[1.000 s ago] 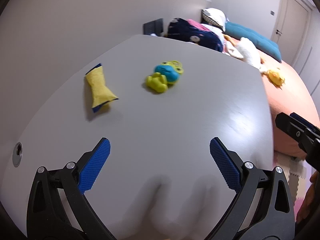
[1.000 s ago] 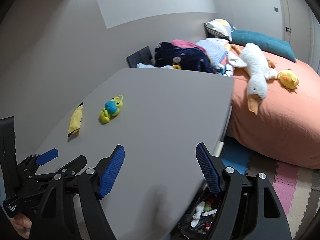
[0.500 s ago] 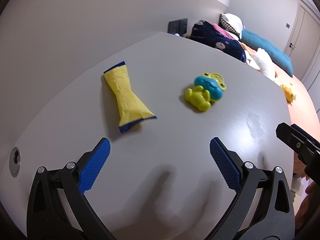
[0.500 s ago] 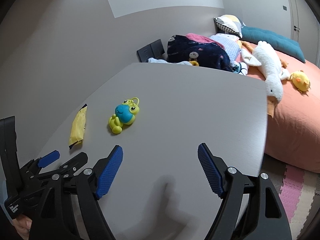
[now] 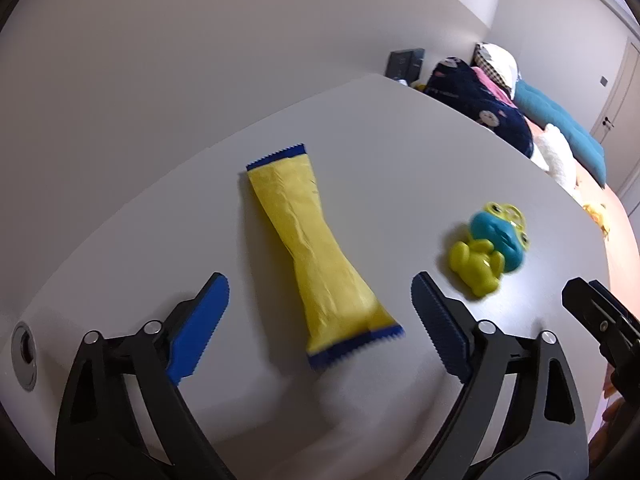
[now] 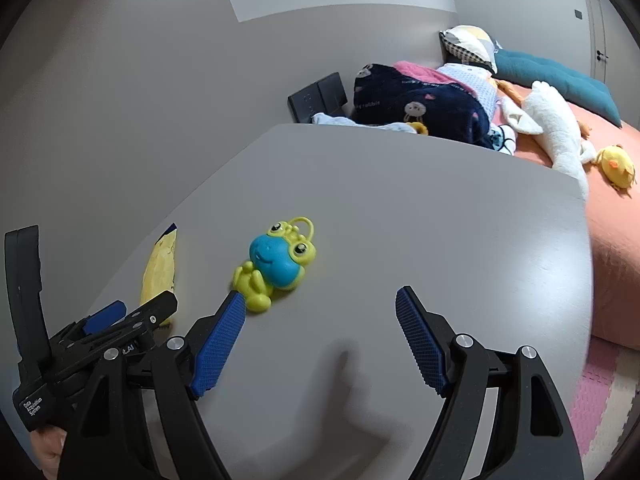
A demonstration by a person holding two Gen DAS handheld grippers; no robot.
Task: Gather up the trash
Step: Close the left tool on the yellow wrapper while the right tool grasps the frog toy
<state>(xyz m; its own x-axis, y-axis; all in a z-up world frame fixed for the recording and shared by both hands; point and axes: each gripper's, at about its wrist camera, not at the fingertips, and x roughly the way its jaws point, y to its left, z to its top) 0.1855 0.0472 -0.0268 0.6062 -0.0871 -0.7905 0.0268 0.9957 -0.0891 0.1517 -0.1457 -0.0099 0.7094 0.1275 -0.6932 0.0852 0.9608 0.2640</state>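
A yellow snack wrapper (image 5: 316, 256) with blue serrated ends lies flat on the grey table (image 5: 400, 152). My left gripper (image 5: 320, 320) is open, its blue pads either side of the wrapper's near end, just above the table. The wrapper also shows in the right wrist view (image 6: 160, 268), partly hidden behind the left gripper's body. My right gripper (image 6: 320, 340) is open and empty over the table, just right of a green and blue frog toy (image 6: 276, 264).
The frog toy (image 5: 488, 248) lies right of the wrapper. A round metal grommet (image 5: 24, 356) sits in the table at the left edge. Beyond the table a bed (image 6: 612, 216) holds a dark blanket (image 6: 420, 104), pillows and plush toys. Foam floor mats (image 6: 600, 392) lie at right.
Both grippers have moved forward over the table. The wrapper has come from far left into the gap between my left pads. The frog toy is now close to my right gripper's left pad.
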